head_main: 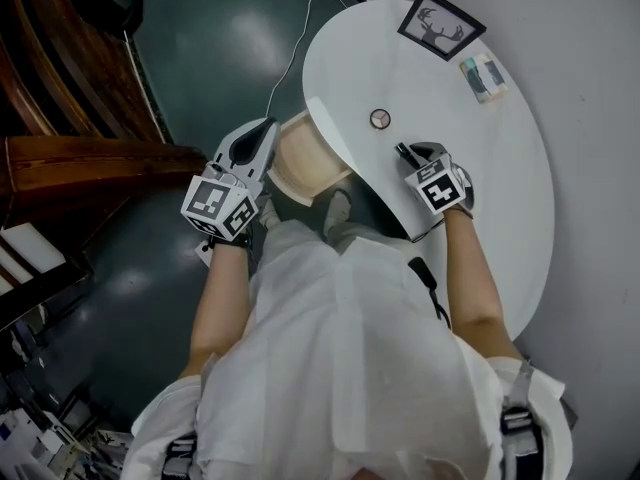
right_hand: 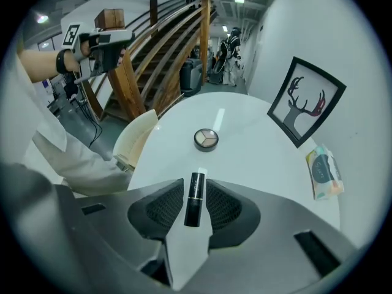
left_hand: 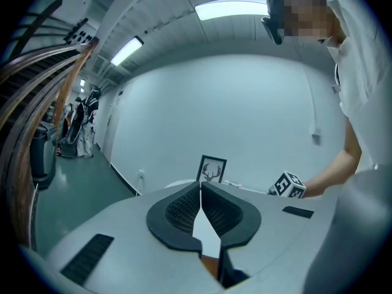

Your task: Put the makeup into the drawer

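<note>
A black lipstick tube (right_hand: 195, 199) lies on the round white table (head_main: 500, 198), and in the head view its end (head_main: 402, 152) shows just beyond my right gripper (head_main: 408, 158). The right gripper (right_hand: 195, 208) points steeply down with the tube between its open jaws, a sliver of gap on each side. A round compact (right_hand: 206, 138) lies further out on the table (head_main: 380, 119). The beige drawer (head_main: 300, 163) stands pulled out under the table's left edge. My left gripper (head_main: 262, 136) hovers beside it with its jaws (left_hand: 200, 192) together and nothing in them.
A framed antler picture (head_main: 441, 24) and a small tissue pack (head_main: 483, 77) lie at the table's far side. A white wall runs along the right. A wooden staircase (right_hand: 165, 48) stands left of the table. The person's legs are close to the drawer.
</note>
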A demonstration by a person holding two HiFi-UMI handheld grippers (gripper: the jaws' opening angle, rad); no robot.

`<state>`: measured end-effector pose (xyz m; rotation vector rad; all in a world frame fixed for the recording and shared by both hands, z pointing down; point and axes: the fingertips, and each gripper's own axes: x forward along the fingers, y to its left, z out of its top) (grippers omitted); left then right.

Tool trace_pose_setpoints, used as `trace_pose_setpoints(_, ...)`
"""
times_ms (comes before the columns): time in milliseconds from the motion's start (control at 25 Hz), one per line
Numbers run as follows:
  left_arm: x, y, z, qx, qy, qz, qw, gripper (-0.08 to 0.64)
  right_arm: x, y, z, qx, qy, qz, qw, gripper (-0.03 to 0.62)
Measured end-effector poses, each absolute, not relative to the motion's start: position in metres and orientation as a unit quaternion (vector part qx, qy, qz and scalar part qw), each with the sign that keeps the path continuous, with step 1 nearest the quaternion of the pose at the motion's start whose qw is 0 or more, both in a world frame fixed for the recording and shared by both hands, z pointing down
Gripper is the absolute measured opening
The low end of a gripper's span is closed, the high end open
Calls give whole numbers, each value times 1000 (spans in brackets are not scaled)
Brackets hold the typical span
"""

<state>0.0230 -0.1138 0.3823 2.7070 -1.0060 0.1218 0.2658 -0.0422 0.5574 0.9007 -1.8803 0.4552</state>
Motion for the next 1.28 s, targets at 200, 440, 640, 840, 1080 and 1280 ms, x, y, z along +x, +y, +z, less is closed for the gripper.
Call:
trace_pose_setpoints(200,24,-122,390,932,-335,46,134,18,274,-41,577,363,-750,203,515,97)
trace_pose_setpoints(440,19,-128,397,934,-324,50,141,18,275,-45,588,350,-737,207,540,97)
trace_pose_setpoints(640,12,-135,398,934,-324,50,142,18,276,-46,589,357,-726,222,544,87)
trace_pose_setpoints(840,0,-139,398,932,-328,46,146,18,266,-50,582,365,-726,233,534,87)
trace_pose_setpoints(1080,-26,-141,401,925,-347,43,149,18,216,-73,563,359,-755,216,504,87)
trace_pose_setpoints(1280,-52,-138,402,918,-364,44,151,18,163,-91,555,341,-776,193,494,87)
